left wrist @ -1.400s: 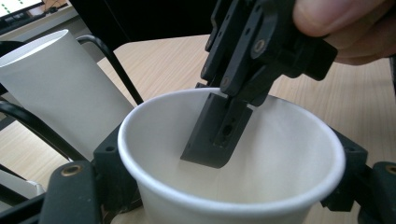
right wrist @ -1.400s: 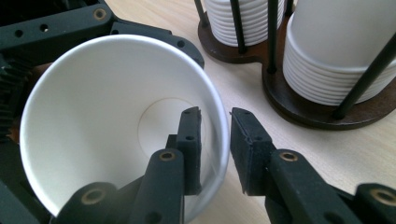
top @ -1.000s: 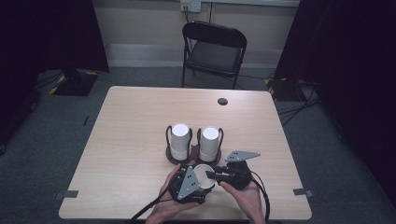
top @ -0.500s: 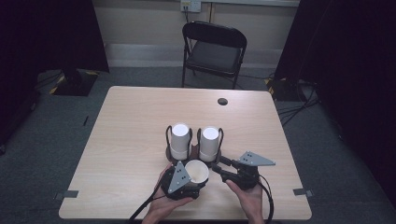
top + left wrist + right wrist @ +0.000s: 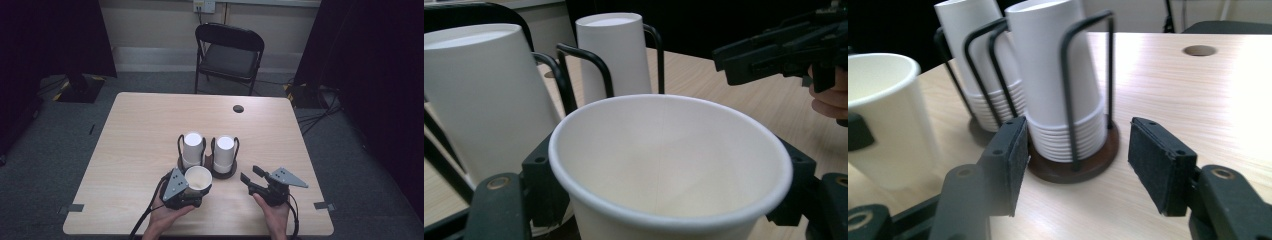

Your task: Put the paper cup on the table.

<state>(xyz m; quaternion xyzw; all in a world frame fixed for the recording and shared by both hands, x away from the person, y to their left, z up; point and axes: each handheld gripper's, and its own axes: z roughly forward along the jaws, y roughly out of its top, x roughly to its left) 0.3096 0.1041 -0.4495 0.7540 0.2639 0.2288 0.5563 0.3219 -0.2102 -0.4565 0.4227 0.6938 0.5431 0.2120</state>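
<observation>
At the near edge of the table (image 5: pixel 130 135), the left gripper (image 5: pixel 187 192) had its jaws clamped on a paper cup (image 5: pixel 197 178), mouth up, one jaw on either side of its wall. Beside it the right gripper (image 5: pixel 253 178) sat with jaws spread wide and nothing between them, aimed toward the cup stacks. Just beyond stood two wire holders, each with upside-down cups: the left stack (image 5: pixel 192 149) and the right stack (image 5: pixel 224 153), close together. Farther off, a chair (image 5: pixel 227 55) stood behind the table.
</observation>
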